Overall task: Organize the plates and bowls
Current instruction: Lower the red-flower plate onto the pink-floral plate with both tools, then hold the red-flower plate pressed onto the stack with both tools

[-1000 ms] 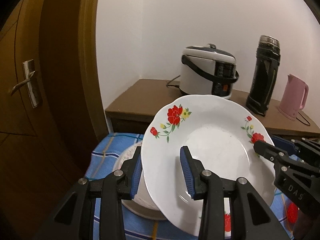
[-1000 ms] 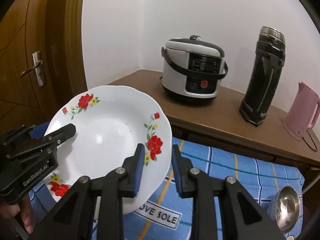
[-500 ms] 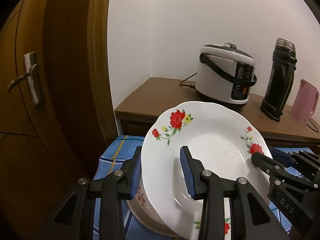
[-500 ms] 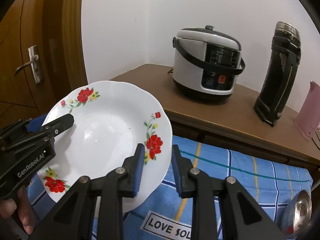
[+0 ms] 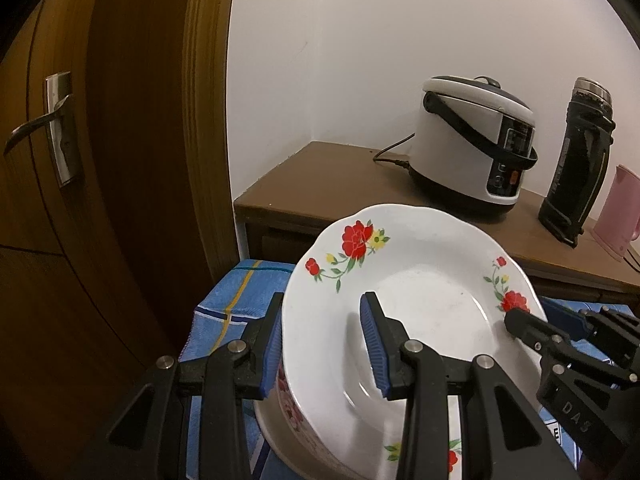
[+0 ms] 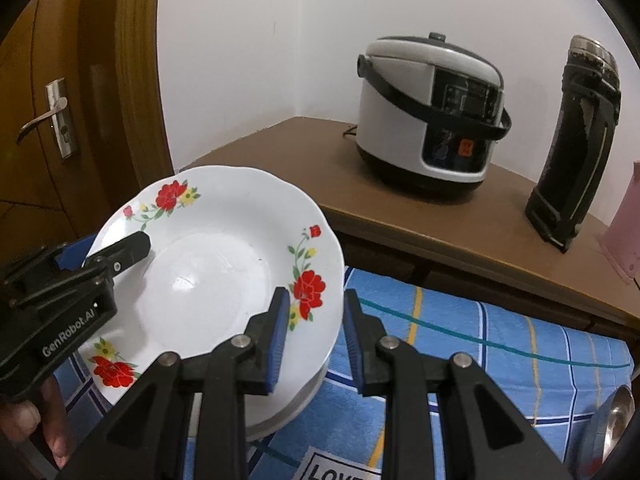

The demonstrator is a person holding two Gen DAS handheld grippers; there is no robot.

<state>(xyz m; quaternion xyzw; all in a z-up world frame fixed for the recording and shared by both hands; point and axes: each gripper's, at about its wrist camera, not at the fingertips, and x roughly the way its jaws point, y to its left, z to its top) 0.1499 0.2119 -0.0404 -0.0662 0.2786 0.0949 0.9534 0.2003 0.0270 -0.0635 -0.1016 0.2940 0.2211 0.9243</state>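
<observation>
A white plate with red flowers (image 5: 416, 312) (image 6: 216, 276) is held by both grippers just above a stack of white dishes (image 5: 288, 404) (image 6: 292, 396) on the blue checked cloth. My left gripper (image 5: 322, 344) is shut on the plate's left rim, one pad inside the plate and one outside. My right gripper (image 6: 316, 328) is shut on the plate's right rim in the same way. The plate is tilted. The dishes under it are mostly hidden.
A brown sideboard (image 6: 280, 152) behind the table carries a rice cooker (image 6: 432, 116), a black thermos (image 6: 576, 140) and a pink kettle (image 5: 618, 216). A wooden door (image 5: 60, 160) stands at the left. A steel ladle (image 6: 612, 412) lies on the cloth (image 6: 500, 352) at the right.
Both grippers have carried the plate left and down, closer to the stack of dishes. Both stay shut on its rim.
</observation>
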